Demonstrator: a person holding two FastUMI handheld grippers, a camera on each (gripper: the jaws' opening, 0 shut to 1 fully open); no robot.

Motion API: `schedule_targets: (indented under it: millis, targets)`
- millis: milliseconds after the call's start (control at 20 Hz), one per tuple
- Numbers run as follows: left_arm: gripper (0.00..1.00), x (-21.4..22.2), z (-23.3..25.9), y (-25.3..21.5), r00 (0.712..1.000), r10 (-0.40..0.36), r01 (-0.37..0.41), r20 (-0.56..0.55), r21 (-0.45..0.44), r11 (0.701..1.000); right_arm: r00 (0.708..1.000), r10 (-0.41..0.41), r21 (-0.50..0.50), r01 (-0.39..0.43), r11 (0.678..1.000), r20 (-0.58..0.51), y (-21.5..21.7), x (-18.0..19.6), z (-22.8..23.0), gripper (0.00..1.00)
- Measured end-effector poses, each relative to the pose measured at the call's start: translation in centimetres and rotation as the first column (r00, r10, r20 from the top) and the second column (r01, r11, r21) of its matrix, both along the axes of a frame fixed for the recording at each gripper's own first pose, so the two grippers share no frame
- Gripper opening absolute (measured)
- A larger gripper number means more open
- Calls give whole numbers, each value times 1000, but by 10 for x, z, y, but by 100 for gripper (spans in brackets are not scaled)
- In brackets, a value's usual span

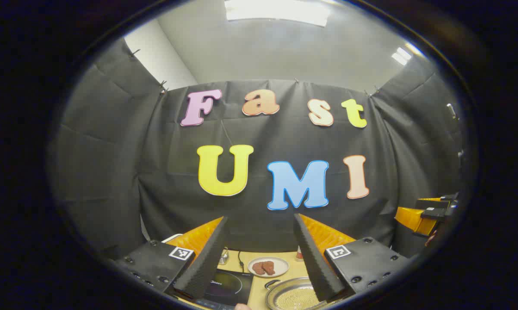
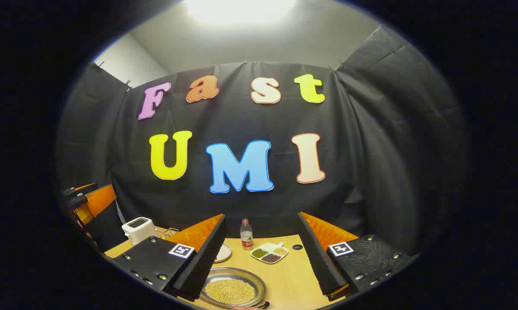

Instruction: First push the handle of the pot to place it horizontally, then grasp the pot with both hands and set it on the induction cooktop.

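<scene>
Your pot [image 2: 233, 292] is a shallow, round metal pan with a shiny rim, its bottom covered in small yellowish beads. In the right gripper view it sits at the near edge of the table, just right of the left finger; in the left gripper view the pot [image 1: 294, 295] lies partly behind the right finger, with a small loop handle on its far left rim. A dark handle end pokes out at its near right edge in the right gripper view, too cropped to judge its angle.

Immediately left of the pot in the left gripper view is the black induction cooktop [image 1: 228, 286], close beside it, and the pot is not on it. Beyond both lies a small plate of reddish-brown pieces [image 1: 268, 267].

Your left gripper [image 1: 261, 258] is spread wide, holding nothing. Your right gripper [image 2: 261, 258] is equally wide apart and empty, above the table.

The table [image 2: 291, 280] is light wood. Farther back in the right gripper view stand a divided dish of grains [image 2: 269, 253], a plastic bottle [image 2: 246, 234] and, to the far left, a white toaster [image 2: 139, 229]. Black cloth walls close the booth under a pale ceiling with bright lights.
</scene>
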State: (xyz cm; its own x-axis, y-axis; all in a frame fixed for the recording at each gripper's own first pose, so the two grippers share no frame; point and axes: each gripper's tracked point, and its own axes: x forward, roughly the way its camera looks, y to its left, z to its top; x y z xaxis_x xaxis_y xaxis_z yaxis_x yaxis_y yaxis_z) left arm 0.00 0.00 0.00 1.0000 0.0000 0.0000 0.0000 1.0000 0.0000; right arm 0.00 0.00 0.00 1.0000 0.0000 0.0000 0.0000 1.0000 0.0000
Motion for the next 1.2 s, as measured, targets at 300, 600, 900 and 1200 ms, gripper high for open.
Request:
schedule_targets:
  millis: [300, 600, 900, 1200]
  targets:
    - [95, 17, -2, 28, 1000, -26, 25, 14, 6, 1000, 999, -49, 16, 49, 999, 1, 14, 10, 1, 98]
    - [96, 31, -9, 52, 998, -64, 64, 15, -10, 998, 996, -86, -8, 86, 996, -2, 31, 13, -3, 98]
    - [94, 21, -17, 53, 1000, -30, 30, 10, -3, 1000, 999, -44, -24, 43, 999, -18, 36, 11, -18, 98]
    - [95, 5, -26, 35, 1000, -31, 31, 0, 12, 999, 983, 38, -15, -41, 999, -178, 37, 11, -81, 98]
